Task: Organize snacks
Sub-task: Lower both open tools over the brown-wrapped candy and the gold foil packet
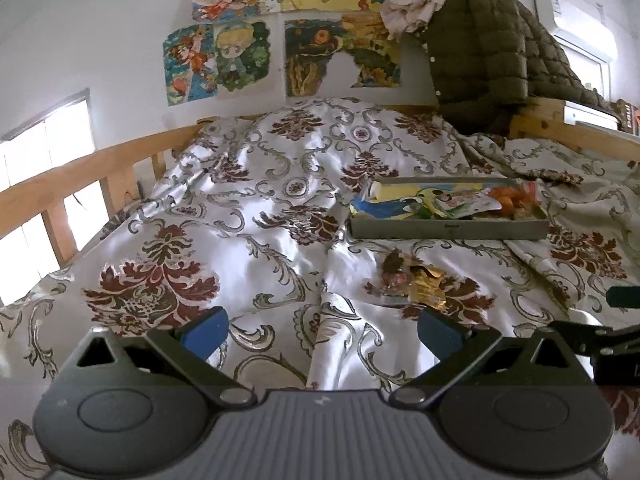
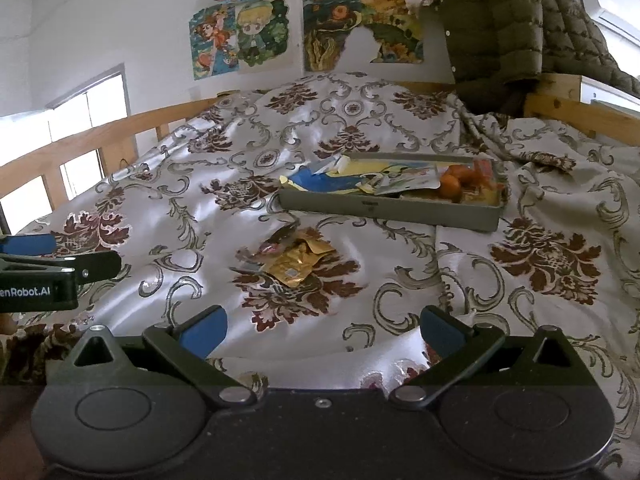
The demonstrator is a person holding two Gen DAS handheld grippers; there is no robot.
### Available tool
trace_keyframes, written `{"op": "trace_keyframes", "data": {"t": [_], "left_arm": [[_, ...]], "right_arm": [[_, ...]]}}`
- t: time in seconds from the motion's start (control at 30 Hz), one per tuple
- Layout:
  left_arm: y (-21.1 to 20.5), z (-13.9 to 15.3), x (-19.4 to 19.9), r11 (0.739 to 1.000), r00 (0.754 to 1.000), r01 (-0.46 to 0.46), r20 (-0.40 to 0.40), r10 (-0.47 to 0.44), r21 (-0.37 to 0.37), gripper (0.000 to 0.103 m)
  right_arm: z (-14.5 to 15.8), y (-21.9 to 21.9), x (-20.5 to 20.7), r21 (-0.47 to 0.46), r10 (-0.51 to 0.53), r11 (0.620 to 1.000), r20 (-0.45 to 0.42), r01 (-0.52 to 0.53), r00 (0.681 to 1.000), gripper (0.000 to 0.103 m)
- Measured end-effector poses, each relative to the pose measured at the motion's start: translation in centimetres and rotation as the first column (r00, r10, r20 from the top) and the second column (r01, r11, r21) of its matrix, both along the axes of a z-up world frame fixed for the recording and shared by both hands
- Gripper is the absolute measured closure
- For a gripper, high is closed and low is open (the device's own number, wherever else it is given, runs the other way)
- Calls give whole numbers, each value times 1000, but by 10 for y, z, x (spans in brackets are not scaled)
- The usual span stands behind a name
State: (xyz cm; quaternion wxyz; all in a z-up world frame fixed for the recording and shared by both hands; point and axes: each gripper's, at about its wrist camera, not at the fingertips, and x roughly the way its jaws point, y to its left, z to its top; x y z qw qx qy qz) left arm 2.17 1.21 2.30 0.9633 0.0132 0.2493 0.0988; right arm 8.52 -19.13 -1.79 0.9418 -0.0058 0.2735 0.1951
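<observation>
Nearest the lens, the left tool [image 1: 322, 330] and the right tool [image 2: 324, 330] each hover with blue-padded jaws spread wide, gripping nothing. Under them lies the bed's white satin cover with maroon floral print [image 1: 260, 200]. On it rests one shallow grey rectangular tray [image 2: 390, 208], long axis running left to right, holding snack packets (a blue-and-yellow pouch, orange pieces at the right end). Just in front of the tray, apart from it, lies a small heap of gold foil snack wrappers [image 2: 294, 260]; their number cannot be told.
</observation>
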Motion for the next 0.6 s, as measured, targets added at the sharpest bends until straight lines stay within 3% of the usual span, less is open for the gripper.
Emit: {"op": "trace_keyframes", "data": {"t": [0.6], "left_arm": [[-7,-9,28,997,996,-73,-45,73,-9,1]], "right_arm": [[18,2,64,14,61,998,82,-63,995,1]]}}
